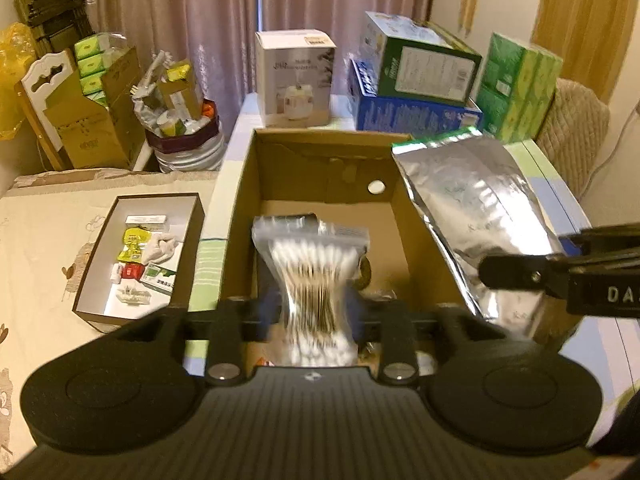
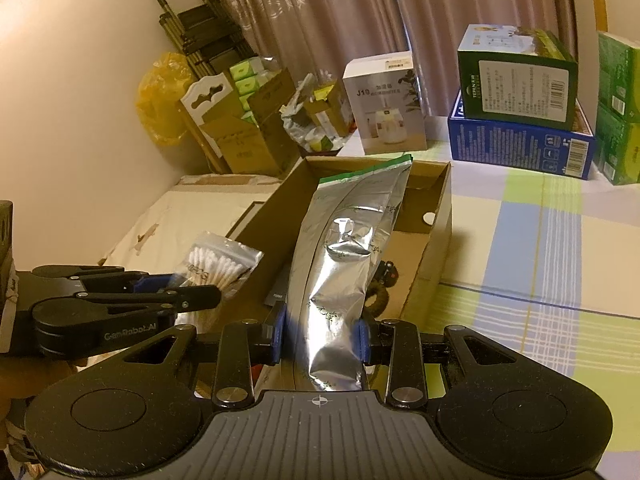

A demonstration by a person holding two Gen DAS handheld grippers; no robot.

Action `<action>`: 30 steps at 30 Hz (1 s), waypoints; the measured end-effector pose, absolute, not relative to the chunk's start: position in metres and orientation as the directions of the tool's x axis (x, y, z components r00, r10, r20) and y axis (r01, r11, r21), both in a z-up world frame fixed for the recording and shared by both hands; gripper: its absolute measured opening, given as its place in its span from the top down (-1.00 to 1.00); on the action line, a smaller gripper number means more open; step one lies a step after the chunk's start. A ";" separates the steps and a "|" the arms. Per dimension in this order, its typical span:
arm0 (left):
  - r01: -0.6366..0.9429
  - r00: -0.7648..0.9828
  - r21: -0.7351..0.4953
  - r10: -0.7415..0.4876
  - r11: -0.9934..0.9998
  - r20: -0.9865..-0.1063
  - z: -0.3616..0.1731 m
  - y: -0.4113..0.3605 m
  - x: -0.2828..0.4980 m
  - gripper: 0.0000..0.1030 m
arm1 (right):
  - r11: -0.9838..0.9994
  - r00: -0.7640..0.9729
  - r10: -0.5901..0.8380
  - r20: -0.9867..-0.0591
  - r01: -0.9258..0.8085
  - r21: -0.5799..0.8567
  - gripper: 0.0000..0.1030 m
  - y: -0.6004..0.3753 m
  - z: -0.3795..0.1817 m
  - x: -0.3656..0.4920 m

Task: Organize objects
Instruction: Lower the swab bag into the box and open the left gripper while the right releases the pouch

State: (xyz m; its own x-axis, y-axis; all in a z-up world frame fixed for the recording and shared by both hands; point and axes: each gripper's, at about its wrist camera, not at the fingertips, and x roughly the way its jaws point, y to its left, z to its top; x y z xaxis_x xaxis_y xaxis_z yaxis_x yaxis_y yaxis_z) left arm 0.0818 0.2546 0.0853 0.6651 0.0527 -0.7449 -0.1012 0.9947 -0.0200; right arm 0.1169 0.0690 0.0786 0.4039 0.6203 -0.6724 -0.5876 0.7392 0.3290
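Observation:
My left gripper (image 1: pixel 311 312) is shut on a clear bag of cotton swabs (image 1: pixel 316 264), held over the near end of an open cardboard box (image 1: pixel 320 144). My right gripper (image 2: pixel 322 340) is shut on a silver foil pouch (image 2: pixel 344 256) with a green top edge, which stands up over the same box (image 2: pixel 440 208). In the left wrist view the pouch (image 1: pixel 472 216) leans at the box's right wall, with the right gripper's finger (image 1: pixel 520 272) on it. The left gripper (image 2: pixel 192 292) and its swab bag (image 2: pixel 220 264) show at the left in the right wrist view.
A shallow white-lined tray (image 1: pixel 100 280) of small items lies left of the box. Behind stand a white carton (image 1: pixel 296 80), a green box on a blue box (image 1: pixel 416 92), and green tissue packs (image 1: pixel 516 88). Small dark items (image 2: pixel 380 292) lie inside the box. A checked cloth (image 2: pixel 540 264) covers the surface.

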 end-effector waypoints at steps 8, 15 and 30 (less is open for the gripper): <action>-0.130 0.662 0.014 0.097 0.991 -0.743 0.087 0.258 0.075 0.20 | 0.742 0.407 0.624 -0.667 -0.575 0.344 0.40 0.064 0.077 0.118; -0.136 0.658 0.015 0.101 0.991 -0.747 0.087 0.260 0.069 0.08 | 0.735 0.398 0.634 -0.663 -0.576 0.357 0.40 0.068 0.080 0.118; -0.143 0.658 0.015 0.106 0.990 -0.746 0.088 0.262 0.066 -0.06 | 0.734 0.390 0.643 -0.659 -0.561 0.384 0.40 0.075 0.080 0.122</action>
